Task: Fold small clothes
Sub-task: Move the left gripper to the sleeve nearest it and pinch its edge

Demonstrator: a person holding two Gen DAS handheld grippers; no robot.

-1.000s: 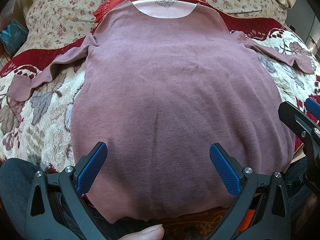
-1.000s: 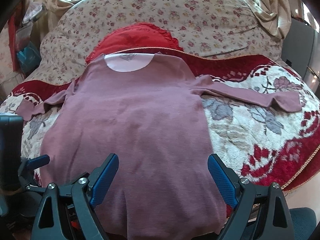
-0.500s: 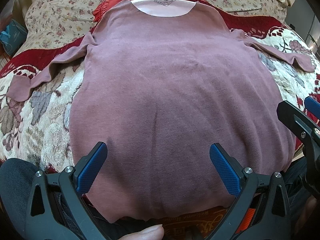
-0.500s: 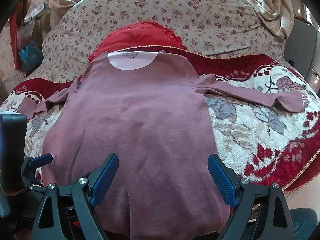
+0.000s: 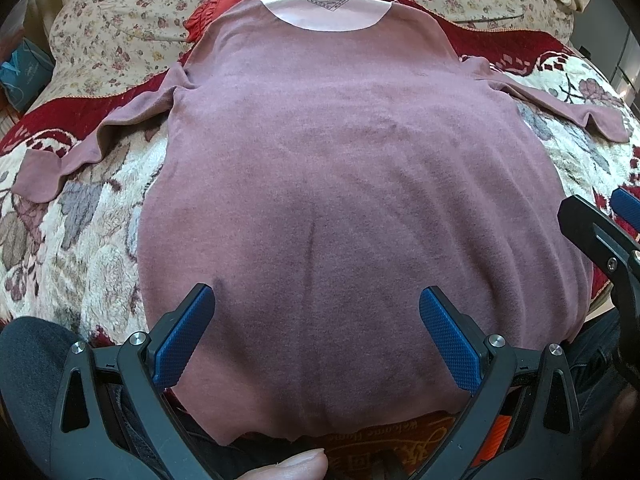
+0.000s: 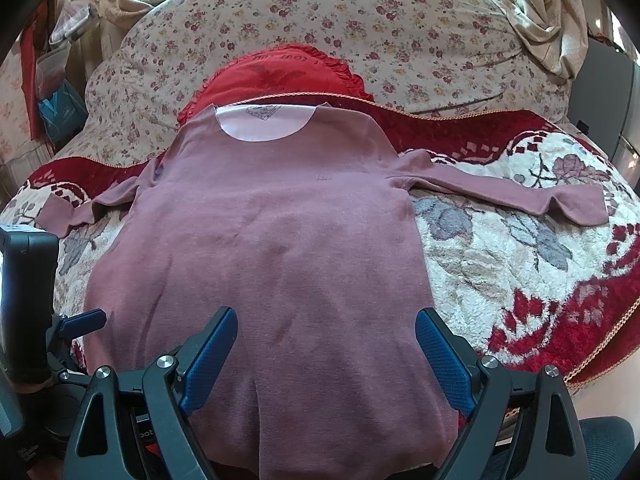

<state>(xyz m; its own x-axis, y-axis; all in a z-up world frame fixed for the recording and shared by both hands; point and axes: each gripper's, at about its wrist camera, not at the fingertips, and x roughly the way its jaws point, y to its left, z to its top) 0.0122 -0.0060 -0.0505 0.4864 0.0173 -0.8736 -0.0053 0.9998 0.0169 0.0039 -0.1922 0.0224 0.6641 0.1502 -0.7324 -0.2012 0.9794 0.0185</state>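
A mauve long-sleeved top (image 5: 352,184) lies flat, front up, on a floral blanket, neck at the far end, both sleeves spread out sideways; it also shows in the right wrist view (image 6: 272,248). My left gripper (image 5: 316,332) is open and empty above the hem, left of centre. My right gripper (image 6: 326,354) is open and empty above the hem's right part. Its left sleeve (image 5: 80,148) is rumpled; the right sleeve (image 6: 520,196) lies straight.
A red frilled cushion (image 6: 280,72) sits behind the neckline against a floral quilt (image 6: 360,28). The red and cream blanket (image 6: 520,280) covers the bed to the right edge. A blue bag (image 6: 60,112) hangs at far left. My knee (image 5: 28,360) is at lower left.
Both grippers have drifted slightly, so the top sits a little lower in the right wrist view. The top itself has not moved. Both grippers stay open.
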